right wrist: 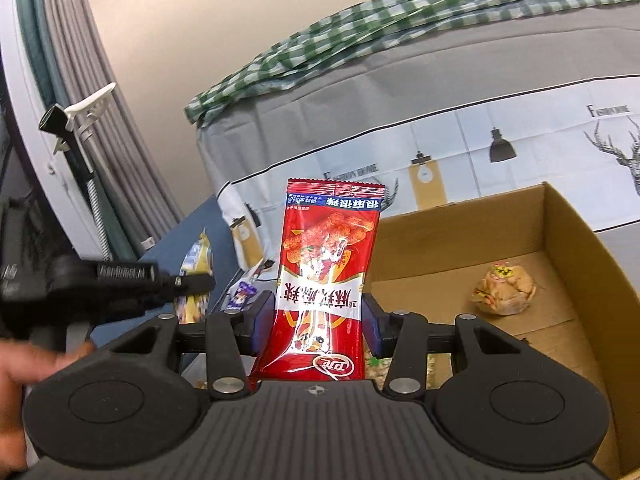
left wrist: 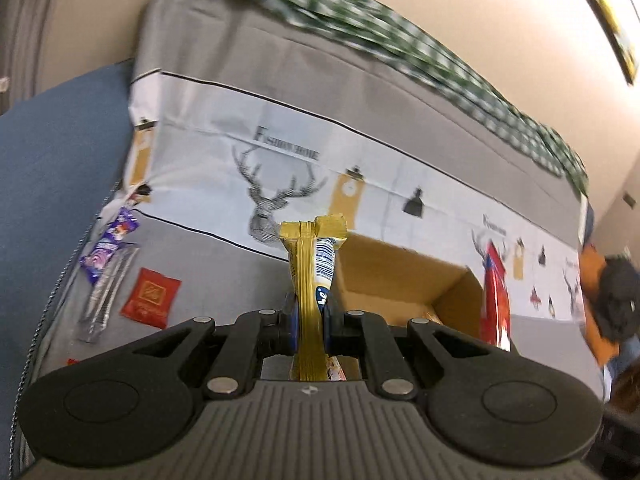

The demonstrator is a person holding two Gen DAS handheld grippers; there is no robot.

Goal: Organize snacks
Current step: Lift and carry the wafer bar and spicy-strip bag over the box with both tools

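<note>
My left gripper [left wrist: 311, 324] is shut on a yellow snack packet [left wrist: 310, 276], held edge-on and upright in front of an open cardboard box [left wrist: 400, 276]. In the right wrist view my right gripper [right wrist: 318, 322] is shut on a red snack packet [right wrist: 326, 276], standing upright just left of the box [right wrist: 568, 232]. That red packet [left wrist: 496, 300] also shows at the right in the left wrist view. A crumpled tan wrapped snack [right wrist: 505, 294] lies on the box floor. On the grey sheet lie a red sachet [left wrist: 151, 298], a purple packet [left wrist: 105, 252] and a clear wrapper [left wrist: 105, 300].
The left gripper [right wrist: 120, 284] and a hand [right wrist: 24, 364] show at the left of the right wrist view, with the yellow packet [right wrist: 196, 272] seen there. A grey bedding block with deer print [left wrist: 272, 200] rises behind the box. A green checked cloth [right wrist: 360, 40] lies on top. Curtains [right wrist: 80, 80] hang at left.
</note>
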